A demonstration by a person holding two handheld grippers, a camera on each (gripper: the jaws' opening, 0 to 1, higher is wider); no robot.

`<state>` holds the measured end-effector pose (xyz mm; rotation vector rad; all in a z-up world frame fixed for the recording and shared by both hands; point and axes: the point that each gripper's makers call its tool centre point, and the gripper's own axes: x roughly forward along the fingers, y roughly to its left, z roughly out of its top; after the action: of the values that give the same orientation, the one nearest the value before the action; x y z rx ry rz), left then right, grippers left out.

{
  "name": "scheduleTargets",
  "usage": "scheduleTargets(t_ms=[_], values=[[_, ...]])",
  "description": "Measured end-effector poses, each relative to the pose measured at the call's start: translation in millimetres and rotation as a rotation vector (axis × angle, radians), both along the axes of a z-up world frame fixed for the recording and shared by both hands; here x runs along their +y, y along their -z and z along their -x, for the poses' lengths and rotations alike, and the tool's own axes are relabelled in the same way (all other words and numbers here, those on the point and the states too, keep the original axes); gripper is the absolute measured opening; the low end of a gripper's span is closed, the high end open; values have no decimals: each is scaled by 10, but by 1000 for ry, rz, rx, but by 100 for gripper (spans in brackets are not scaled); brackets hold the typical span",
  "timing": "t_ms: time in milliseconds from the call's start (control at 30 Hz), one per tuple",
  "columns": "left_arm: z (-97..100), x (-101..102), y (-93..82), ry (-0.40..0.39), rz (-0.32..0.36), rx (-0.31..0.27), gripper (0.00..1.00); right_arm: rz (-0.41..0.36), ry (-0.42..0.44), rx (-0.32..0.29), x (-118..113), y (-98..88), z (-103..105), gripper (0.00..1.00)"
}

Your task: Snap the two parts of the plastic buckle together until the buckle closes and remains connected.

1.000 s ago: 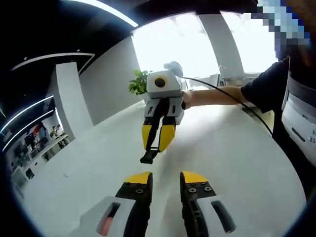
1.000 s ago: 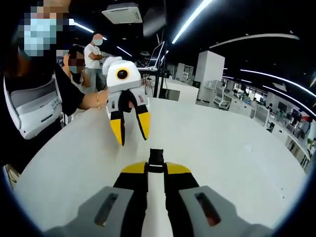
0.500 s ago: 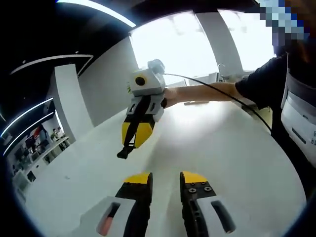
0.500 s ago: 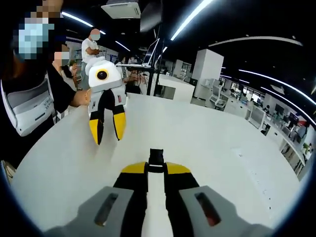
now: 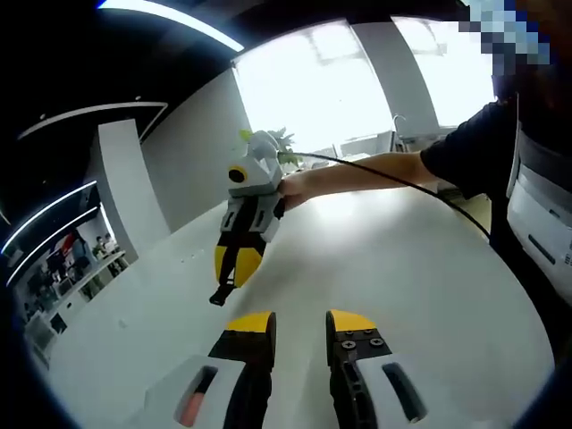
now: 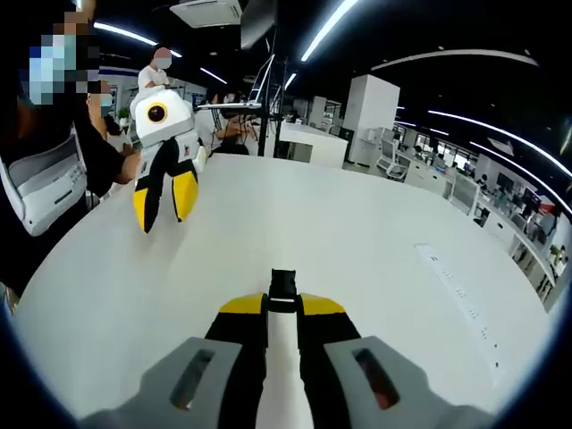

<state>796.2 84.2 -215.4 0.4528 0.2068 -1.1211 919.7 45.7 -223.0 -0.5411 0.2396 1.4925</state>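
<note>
1. Two claws are held above a white tabletop (image 6: 375, 268), each facing the other.
2. In the right gripper view, the right claw (image 6: 283, 304) has its yellow-tipped jaws closed together on a small black buckle part (image 6: 283, 284), which sticks out just past the tips.
3. In the left gripper view, that same right claw (image 5: 234, 268) hangs ahead of and slightly left of the left claw's jaws, tips pointing down, with the black buckle part (image 5: 219, 296) poking out below the yellow tips, clear of the tabletop (image 5: 420, 268).
4. The left claw (image 5: 299, 322) has its two jaws parted with a clear gap, and nothing lies between them.
5. In the right gripper view, the left claw (image 6: 164, 207) appears up and to the left of the right claw, well apart from it, its yellow tips spread and pointing down toward the tabletop.
6. Only one buckle part can be made out; it sits in the right claw.
7. A person's bare forearm (image 5: 357, 174) reaches in from the right of the left gripper view to the right claw's white body, with a black cable (image 5: 402, 179) running along it.
8. Beyond the left claw in the right gripper view, a person in dark clothing (image 6: 45, 170) stands at the tabletop's edge.
9. Farther off are office desks and ceiling strip lights (image 6: 331, 36).
</note>
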Motion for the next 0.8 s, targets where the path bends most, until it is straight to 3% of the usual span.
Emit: scheduleTargets(t_ms=[800], values=[[-14,9,18,-4,-15,-11,22,51,-58,41,19,222,-55,11]])
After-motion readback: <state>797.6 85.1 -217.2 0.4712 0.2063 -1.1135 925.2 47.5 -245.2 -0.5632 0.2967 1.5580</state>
